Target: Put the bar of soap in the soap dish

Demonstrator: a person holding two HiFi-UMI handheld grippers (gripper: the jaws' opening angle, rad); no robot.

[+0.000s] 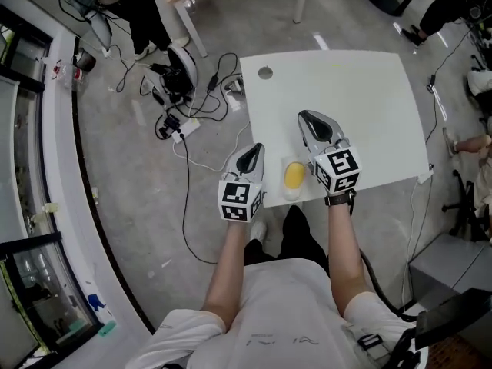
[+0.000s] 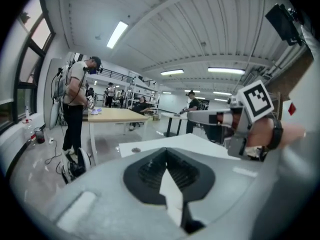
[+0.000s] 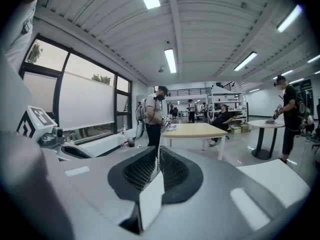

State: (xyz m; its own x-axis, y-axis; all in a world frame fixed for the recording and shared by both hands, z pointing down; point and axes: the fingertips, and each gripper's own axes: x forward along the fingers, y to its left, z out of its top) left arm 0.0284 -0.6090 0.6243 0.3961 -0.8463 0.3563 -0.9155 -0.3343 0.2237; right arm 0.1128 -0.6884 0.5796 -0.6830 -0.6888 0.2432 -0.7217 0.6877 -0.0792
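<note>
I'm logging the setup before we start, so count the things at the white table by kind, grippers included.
Grippers: 2, the left gripper and the right gripper
Yellow bar of soap: 1
White soap dish, partly under the soap: 1
Grey round cap in the tabletop: 1
Total: 5
</note>
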